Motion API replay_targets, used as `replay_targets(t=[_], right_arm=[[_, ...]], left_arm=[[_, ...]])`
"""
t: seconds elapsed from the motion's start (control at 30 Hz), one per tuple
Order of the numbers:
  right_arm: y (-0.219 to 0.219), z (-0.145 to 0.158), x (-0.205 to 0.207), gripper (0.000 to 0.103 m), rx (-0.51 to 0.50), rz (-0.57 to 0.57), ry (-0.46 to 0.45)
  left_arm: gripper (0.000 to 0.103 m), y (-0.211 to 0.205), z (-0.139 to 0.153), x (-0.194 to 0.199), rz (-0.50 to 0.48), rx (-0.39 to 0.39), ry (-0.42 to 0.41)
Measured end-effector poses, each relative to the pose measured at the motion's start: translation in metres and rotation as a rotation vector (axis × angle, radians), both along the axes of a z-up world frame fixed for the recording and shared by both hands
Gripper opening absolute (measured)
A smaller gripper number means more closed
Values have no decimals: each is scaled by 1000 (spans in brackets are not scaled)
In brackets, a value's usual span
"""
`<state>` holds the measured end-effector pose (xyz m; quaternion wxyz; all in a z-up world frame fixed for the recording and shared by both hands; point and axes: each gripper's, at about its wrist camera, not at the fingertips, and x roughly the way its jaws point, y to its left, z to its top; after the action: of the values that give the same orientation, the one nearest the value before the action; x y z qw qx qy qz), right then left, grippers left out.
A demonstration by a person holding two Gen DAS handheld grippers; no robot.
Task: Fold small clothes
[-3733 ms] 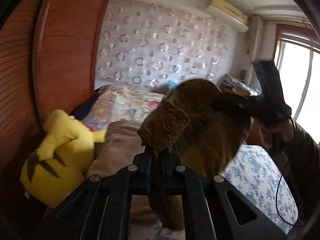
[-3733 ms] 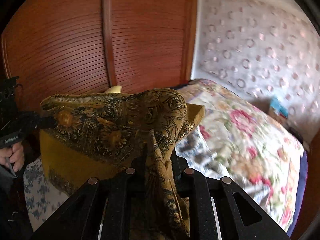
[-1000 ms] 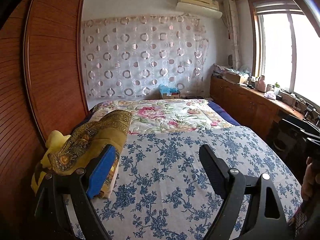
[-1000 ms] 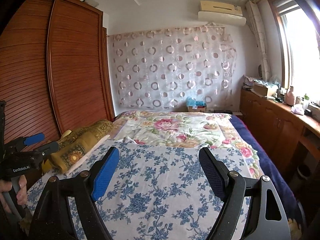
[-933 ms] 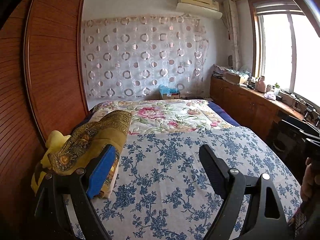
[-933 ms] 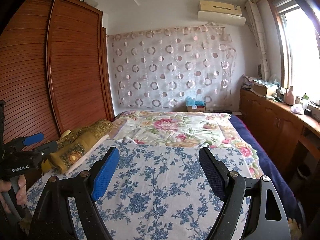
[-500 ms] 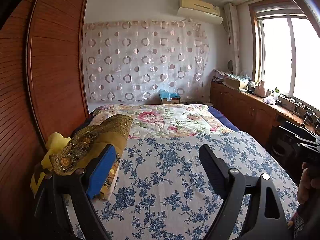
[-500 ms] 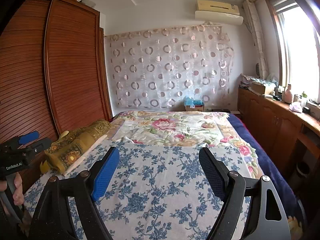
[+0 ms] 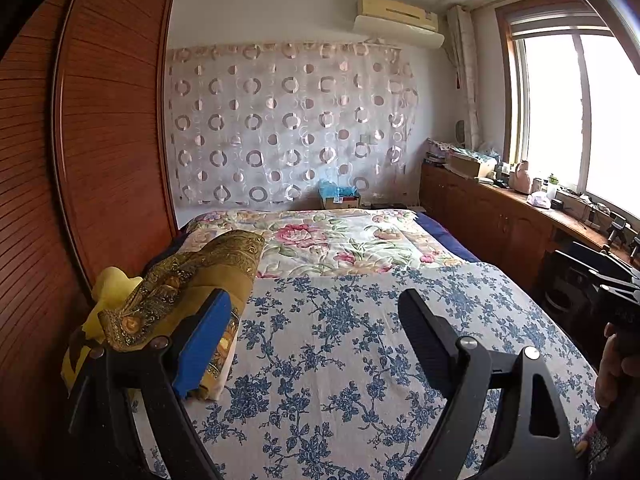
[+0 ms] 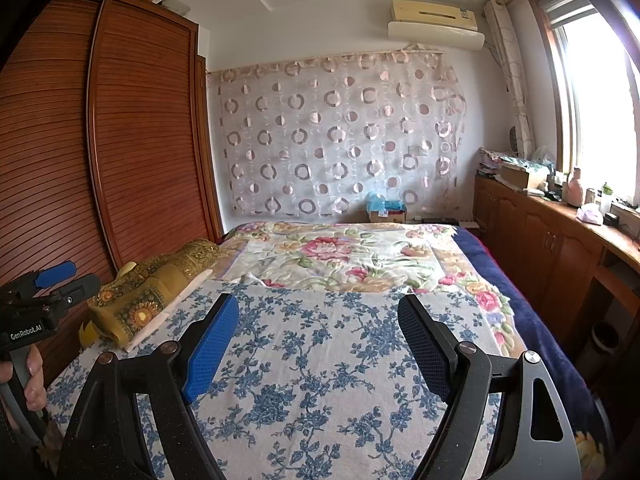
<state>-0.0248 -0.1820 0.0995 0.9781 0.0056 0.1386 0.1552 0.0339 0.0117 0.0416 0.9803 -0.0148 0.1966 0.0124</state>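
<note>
Left gripper (image 9: 316,320), jaws wide apart, hangs over the bedsheet (image 9: 340,360) beside the folded garment (image 9: 188,280).

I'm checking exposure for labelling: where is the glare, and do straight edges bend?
Left wrist view: the window is blown out white, the wardrobe edges bow. Right wrist view: the same window glares at the right, the wardrobe curves; the folded golden cloth stays evenly lit and sharp.

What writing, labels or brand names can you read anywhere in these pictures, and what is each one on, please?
"GenRobot.AI": white letters on the black body of the left gripper.
Label on the cardboard box by the far wall: too small to read.
Nothing else legible.
</note>
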Motion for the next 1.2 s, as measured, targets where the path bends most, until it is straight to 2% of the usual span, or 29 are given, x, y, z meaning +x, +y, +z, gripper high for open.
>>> replay_targets(t=[1.2], right_arm=[[-7,2,0,83,-4,-2,1]], left_arm=[[86,-1,-1,-1,-4,1,0]])
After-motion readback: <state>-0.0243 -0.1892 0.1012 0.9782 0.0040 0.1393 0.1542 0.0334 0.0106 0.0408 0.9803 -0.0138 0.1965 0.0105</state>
